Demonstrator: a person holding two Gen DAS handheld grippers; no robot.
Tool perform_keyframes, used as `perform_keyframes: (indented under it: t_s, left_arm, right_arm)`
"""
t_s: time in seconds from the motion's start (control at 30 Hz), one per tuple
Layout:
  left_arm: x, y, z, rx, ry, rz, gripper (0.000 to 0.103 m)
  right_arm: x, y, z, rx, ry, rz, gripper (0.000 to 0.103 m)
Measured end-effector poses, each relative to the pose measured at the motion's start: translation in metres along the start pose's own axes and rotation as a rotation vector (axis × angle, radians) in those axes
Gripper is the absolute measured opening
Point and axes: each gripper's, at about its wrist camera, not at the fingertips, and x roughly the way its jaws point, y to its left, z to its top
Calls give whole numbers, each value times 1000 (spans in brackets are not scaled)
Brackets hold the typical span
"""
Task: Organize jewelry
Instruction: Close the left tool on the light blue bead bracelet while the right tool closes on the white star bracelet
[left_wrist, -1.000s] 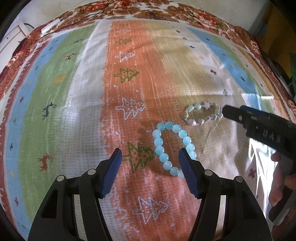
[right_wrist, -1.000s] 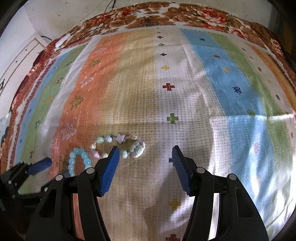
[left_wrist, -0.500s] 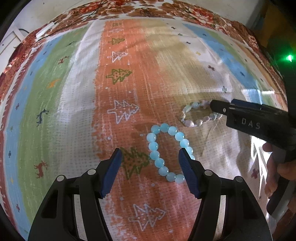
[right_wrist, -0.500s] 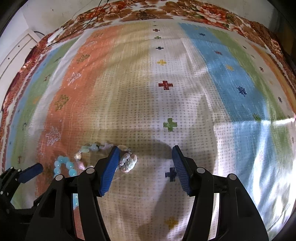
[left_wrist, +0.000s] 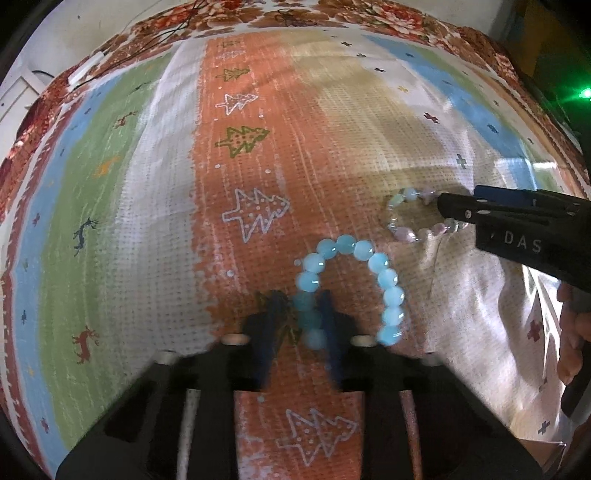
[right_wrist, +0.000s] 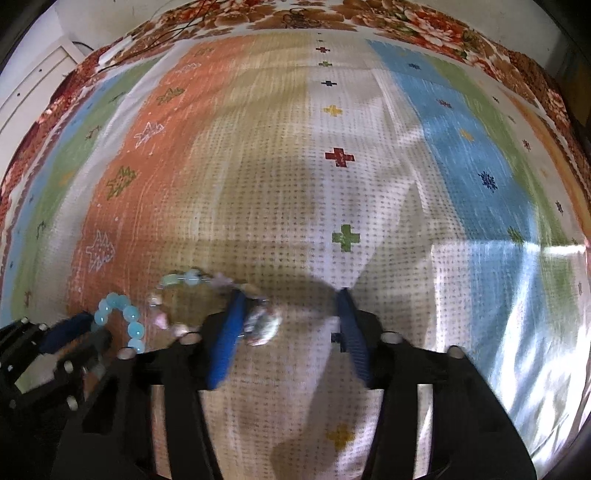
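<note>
The left gripper (left_wrist: 300, 325) is closing on the blue bracelet (left_wrist: 351, 284), the right gripper (right_wrist: 291, 332) is closing beside the pale bracelet (right_wrist: 207, 299); nothing is sorted yet.

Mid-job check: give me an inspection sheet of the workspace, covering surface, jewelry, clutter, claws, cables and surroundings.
Surface: striped cloth with tree, deer and cross prints, over a floral cover.
Job's things: blue bead bracelet and pastel bead bracelet lie side by side, apart; the pastel one carries a charm.
Clutter: nothing seen.
Claws: left claw closing on the blue bracelet's left strand, blurred. Right claw closing, one finger inside the pastel loop, charm between the fingers, pads not yet pressing.
Cables: dark wires and a white strip at the far edge.
Surroundings: white wall beyond, green light at right.
</note>
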Motion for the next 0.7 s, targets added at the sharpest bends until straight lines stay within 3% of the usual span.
perform_keyframes:
  t_s: [0.07, 0.37, 0.7]
  left_arm:
    - [0, 2, 0, -7, 1, -12, 11]
    - [-24, 8, -4, -32, -18, -55, 11]
    - [-49, 7, -4, -63, -52, -42, 11]
  right_arm:
    - [-1, -3, -1, 10, 11, 22, 19]
    - [-15, -7, -10, 19, 19, 92, 18]
    - [-44, 0, -23, -26, -25, 55, 18]
